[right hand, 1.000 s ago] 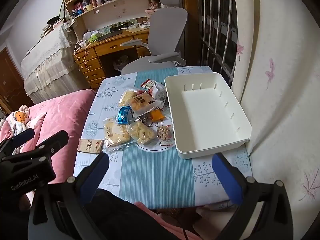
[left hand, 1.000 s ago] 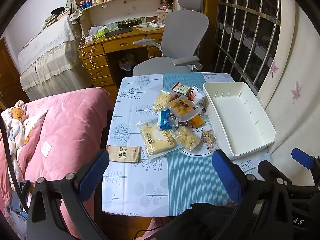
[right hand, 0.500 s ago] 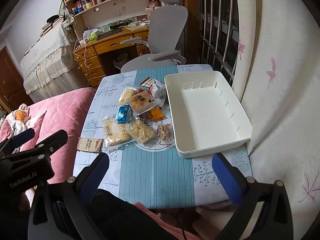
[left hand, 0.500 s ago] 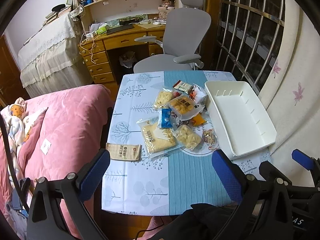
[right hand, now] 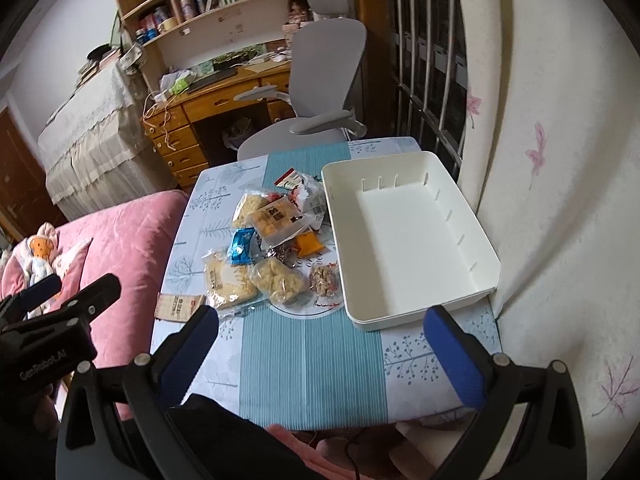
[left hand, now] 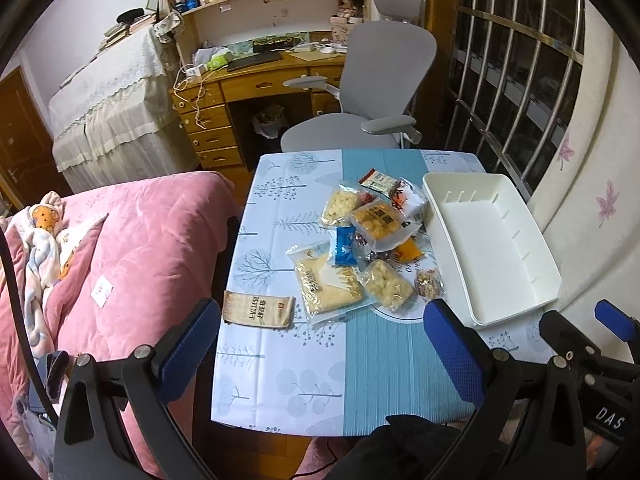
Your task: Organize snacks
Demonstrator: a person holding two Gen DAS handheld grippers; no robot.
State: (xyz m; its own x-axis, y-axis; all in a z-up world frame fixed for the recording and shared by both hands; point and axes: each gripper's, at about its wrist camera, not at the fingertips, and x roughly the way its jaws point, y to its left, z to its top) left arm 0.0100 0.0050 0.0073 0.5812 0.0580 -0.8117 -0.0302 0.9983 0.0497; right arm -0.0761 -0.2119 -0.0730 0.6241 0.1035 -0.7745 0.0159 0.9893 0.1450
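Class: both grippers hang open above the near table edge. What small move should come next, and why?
Probably lower the right gripper toward the nut packet. It lies nearest the empty white bin, apart from the pile, and both grippers are open and hold nothing.

Matt white plastic bin (left hand: pixel 536 280); glossy (crinkled) film snack packets (left hand: pixel 376 220); printed tablecloth (left hand: pixel 280 380).

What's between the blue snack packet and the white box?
In the left wrist view, a clear bag of yellow biscuits and an orange packet lie between the blue packet and the white box.
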